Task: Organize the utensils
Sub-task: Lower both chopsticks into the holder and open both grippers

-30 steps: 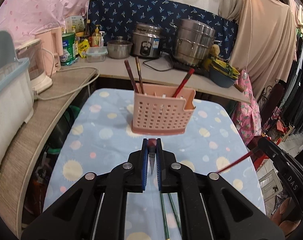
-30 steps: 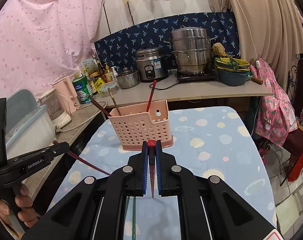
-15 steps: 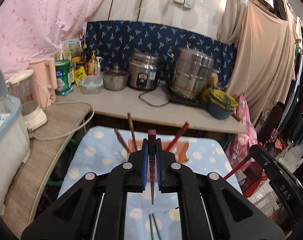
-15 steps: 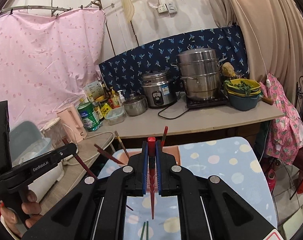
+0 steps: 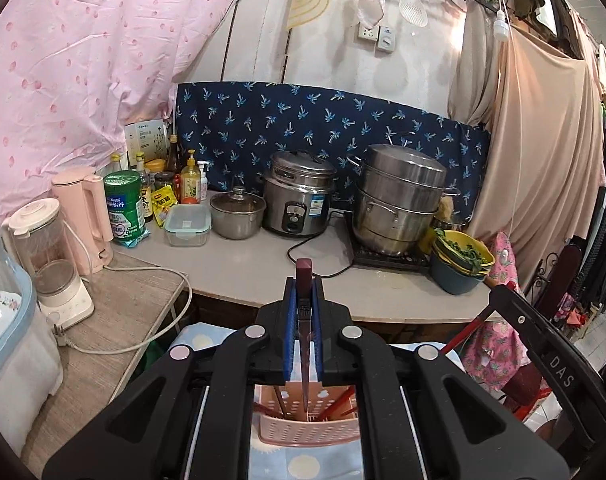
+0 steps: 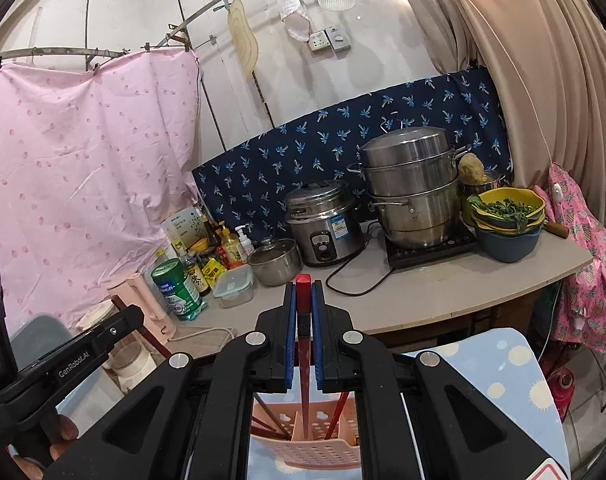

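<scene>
The left hand-held gripper (image 5: pixel 303 332) is clamped on a dark red chopstick (image 5: pixel 304 320), whose tip hangs over the pink basket (image 5: pixel 309 428) below. The right hand-held gripper (image 6: pixel 303 334) is clamped on a bright red chopstick (image 6: pixel 303 320) above the same basket, which already holds several chopsticks and stands on a dotted blue cloth (image 6: pixel 511 380). Beyond, the bench (image 5: pixel 255 268) carries a rice cooker (image 5: pixel 299 200), a steel steamer pot (image 5: pixel 399 200) and a pink kettle (image 5: pixel 87 216).
</scene>
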{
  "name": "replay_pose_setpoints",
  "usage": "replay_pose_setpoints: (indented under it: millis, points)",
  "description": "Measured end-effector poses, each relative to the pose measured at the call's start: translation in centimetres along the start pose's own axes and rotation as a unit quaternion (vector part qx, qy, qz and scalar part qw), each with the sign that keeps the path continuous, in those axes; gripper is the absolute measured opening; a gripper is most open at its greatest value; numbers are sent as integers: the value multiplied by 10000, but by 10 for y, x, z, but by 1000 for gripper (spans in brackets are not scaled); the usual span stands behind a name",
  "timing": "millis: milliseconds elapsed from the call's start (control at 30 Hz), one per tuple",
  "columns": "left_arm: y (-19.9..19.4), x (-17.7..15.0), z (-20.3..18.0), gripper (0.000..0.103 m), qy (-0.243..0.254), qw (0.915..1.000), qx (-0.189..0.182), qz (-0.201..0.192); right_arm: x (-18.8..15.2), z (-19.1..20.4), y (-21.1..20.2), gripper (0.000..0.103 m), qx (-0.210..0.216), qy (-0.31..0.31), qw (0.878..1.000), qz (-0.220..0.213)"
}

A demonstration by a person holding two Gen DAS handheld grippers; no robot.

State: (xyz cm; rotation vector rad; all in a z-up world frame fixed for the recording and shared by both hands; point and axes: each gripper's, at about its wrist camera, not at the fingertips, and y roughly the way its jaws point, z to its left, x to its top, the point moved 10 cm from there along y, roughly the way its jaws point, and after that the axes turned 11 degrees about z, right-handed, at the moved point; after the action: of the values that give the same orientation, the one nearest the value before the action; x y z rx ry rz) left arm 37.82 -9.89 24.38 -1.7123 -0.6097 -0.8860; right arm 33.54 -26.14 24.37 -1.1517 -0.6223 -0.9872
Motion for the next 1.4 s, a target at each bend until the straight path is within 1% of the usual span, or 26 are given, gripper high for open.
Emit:
replay_pose_setpoints:
  millis: [100, 300, 433, 600, 633, 667, 767, 833, 900, 967, 1400]
  points:
    - [16, -4, 5, 7, -10, 9999, 39, 101, -4, -3, 21, 7, -71, -19, 9999, 141]
    - [44, -19, 16, 7, -67, 9992, 74, 379, -32, -11, 58, 7, -171, -11, 9985, 513]
    - [56, -29, 20, 7, -97, 9987, 93, 499, -46, -18, 71, 7, -239, 14, 9974, 680]
    - [63, -35, 20, 8, -98, 9983, 105, 568, -56, -22, 79, 7, -282, 29, 9965, 785]
    - [64, -36, 20, 8, -100, 9982, 105, 579, -57, -22, 80, 8, -267, 36, 9964, 803]
    - [64, -37, 20, 8, -108, 9982, 104, 578, -57, -23, 80, 12, -270, 58, 9965, 791]
    - [63, -39, 19, 8, -71, 9983, 108, 568, -60, -26, 79, 18, -265, 121, 9962, 821]
    - [62, -42, 19, 10, -63, 9982, 131, 580, -61, -28, 77, 18, -251, 150, 9961, 835]
    - [61, -43, 20, 14, -91, 9981, 137, 599, -63, -29, 73, 19, -247, 163, 9961, 829]
    - [59, -46, 20, 16, -93, 9981, 147, 599, -64, -29, 69, 21, -246, 156, 9962, 823]
    - [28, -64, 12, 17, 59, 9982, 176, 567, -84, -14, 32, 24, -204, -35, 9964, 819]
